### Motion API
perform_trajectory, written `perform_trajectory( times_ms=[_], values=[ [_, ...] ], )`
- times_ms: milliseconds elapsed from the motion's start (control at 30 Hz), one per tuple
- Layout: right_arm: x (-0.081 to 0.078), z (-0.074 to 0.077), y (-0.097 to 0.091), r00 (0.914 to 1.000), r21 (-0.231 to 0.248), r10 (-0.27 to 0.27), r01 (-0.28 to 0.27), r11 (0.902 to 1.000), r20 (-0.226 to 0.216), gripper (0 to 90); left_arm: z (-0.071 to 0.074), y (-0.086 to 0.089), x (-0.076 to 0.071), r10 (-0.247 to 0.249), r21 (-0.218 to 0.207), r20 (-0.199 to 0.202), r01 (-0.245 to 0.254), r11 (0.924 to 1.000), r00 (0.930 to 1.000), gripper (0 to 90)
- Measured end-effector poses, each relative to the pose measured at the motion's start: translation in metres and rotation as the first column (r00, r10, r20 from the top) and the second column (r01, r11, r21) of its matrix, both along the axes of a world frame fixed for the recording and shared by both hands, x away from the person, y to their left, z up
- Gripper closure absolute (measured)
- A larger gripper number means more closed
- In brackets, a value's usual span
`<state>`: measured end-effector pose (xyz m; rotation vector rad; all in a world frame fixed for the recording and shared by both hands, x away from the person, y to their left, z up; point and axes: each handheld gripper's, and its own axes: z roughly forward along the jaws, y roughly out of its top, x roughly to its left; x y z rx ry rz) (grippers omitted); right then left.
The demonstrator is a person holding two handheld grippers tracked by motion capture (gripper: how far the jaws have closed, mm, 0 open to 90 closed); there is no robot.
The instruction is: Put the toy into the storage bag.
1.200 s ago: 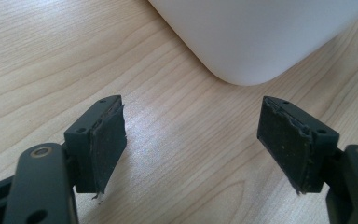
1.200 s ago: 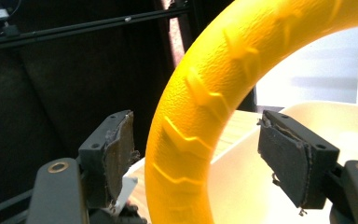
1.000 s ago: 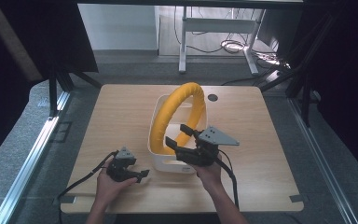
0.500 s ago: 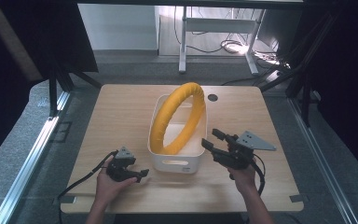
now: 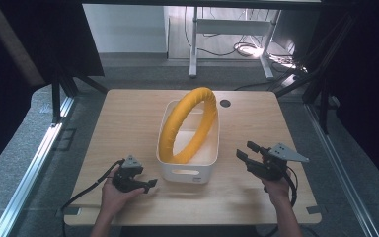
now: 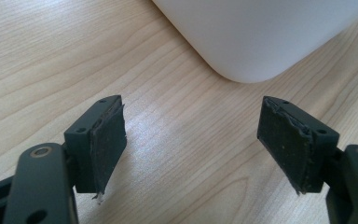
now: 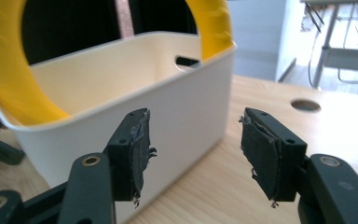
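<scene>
Yellow ring (image 5: 190, 126) propped upright in white bin (image 5: 187, 170) on counter (image 5: 123, 118), too big to lie flat. Right tongs (image 5: 243, 153) just narrowing, empty beside bin; left tongs (image 5: 150, 183) spread, empty.

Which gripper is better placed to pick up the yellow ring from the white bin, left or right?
Probably the right gripper: it is raised beside the white bin and faces the yellow ring. The left gripper sits low on the table, at the bin's corner.

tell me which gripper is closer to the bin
The left gripper, its fingers right by the bin's near corner; the right gripper sits farther off beside it.
</scene>
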<state>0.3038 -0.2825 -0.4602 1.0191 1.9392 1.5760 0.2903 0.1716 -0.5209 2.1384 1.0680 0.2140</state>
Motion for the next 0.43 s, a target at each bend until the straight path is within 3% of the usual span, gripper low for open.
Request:
perform_trajectory(
  times_ms=[67,267,433],
  values=[
    [0.0008,-0.007,-0.0049,0.9996,-0.003,-0.017,0.017,0.9999,-0.02,42.8,-0.0002,-0.0001,0.0001,-0.001,0.001,-0.001,0.001,1.0,1.0,23.9],
    [0.0017,-0.0124,-0.0052,0.9993,-0.011,-0.027,0.026,0.9996,-0.025,42.9,-0.0001,-0.0001,0.0002,-0.001,-0.001,-0.001,0.001,1.0,1.0,23.9],
    [0.0003,-0.0116,-0.0044,0.9997,-0.008,-0.022,0.022,0.9997,0.006,42.5,-0.0004,-0.0006,0.0001,0.0,-0.003,-0.001,0.0,1.0,1.0,23.9]
  ],
)
